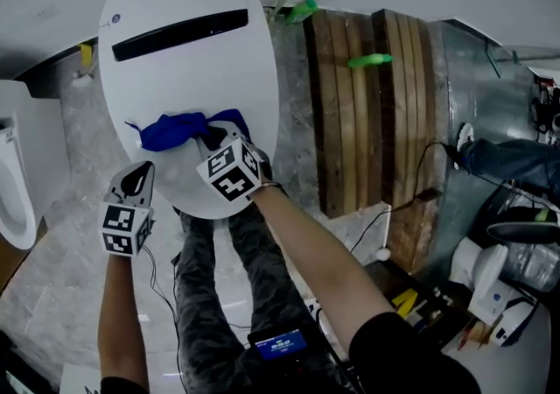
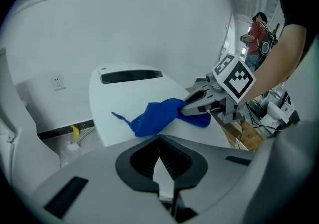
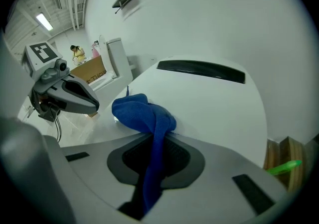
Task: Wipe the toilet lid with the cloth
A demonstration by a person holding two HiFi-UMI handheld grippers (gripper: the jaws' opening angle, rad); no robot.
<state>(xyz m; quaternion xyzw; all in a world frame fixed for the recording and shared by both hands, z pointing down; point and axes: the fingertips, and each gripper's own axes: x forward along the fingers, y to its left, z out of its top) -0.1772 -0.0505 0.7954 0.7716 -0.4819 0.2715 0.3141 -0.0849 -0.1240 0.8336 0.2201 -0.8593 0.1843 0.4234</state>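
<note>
Right claw (image 3: 154, 141): clamped on a twisted strip of the blue cloth (image 3: 142, 113), which runs down between the jaws. The rest of the cloth is bunched in a wad just ahead of the tips, lying on the near half of the toilet lid (image 1: 188, 77).

Left claw (image 2: 159, 149): jaws together, nothing between them. It hovers at the lid's front left edge, near the wad but apart from it.

Lid: white, smooth, closed, with a dark slot (image 1: 179, 33) across its far end. The far half is bare, so most of the wiping looks undone.

Beyond: stone-look floor (image 1: 70, 235) and wooden planks (image 1: 359, 103) to the right.

Risks, as judged:
- The grip is on a thin strip only. Drag against the lid could pull it free.
- The cloth is balled up, so each pass covers a narrow track and patches get missed.
- Pressing too steeply could put hard claw tips on the lid, not cloth, and scuff it.
- The two claws sit close. A sweep to the left could knock them together.
- The wad is near the front rim and could slide off.
</note>
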